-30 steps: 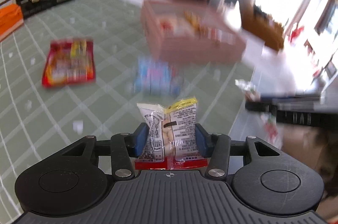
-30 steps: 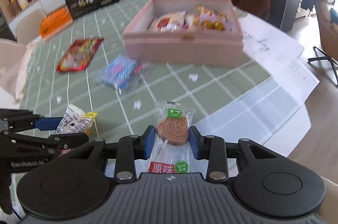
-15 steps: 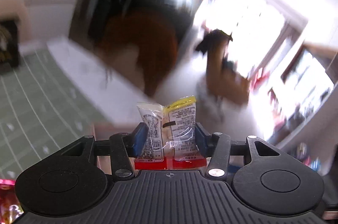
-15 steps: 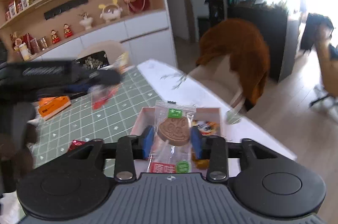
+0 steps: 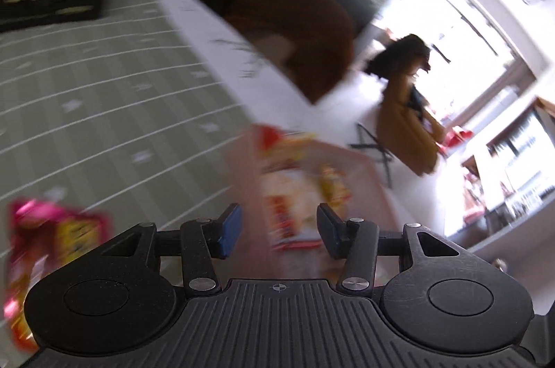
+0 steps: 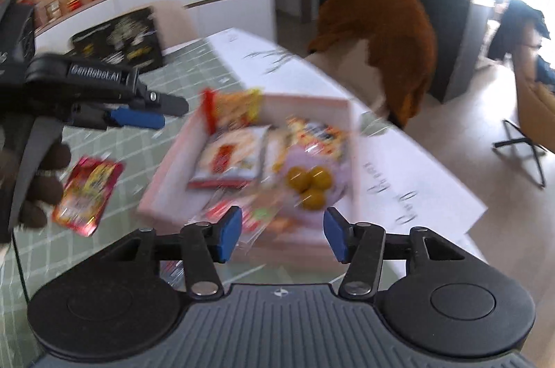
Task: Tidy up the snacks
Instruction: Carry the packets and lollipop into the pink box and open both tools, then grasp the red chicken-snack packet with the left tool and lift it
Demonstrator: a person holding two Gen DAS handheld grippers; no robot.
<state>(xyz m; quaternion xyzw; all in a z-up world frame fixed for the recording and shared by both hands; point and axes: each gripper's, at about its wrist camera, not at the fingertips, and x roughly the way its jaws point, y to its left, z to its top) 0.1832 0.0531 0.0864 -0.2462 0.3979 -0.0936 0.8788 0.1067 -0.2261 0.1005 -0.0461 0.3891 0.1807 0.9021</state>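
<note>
Sitting in the pink box (image 6: 341, 111) on the green table (image 6: 166, 80), the snack packets (image 6: 232, 156) lie below my right gripper (image 6: 281, 234), its jaws opening on nothing; my left gripper (image 5: 279, 231) is spread apart, empty too.

The pink box (image 6: 166, 184) is looking like matt card, and the snack packets (image 6: 232, 156) lying inside it are showing glossy plastic film. Left of the box, a red packet (image 6: 86, 191) is gleaming on the matt green checked tablecloth (image 6: 145, 156).
</note>
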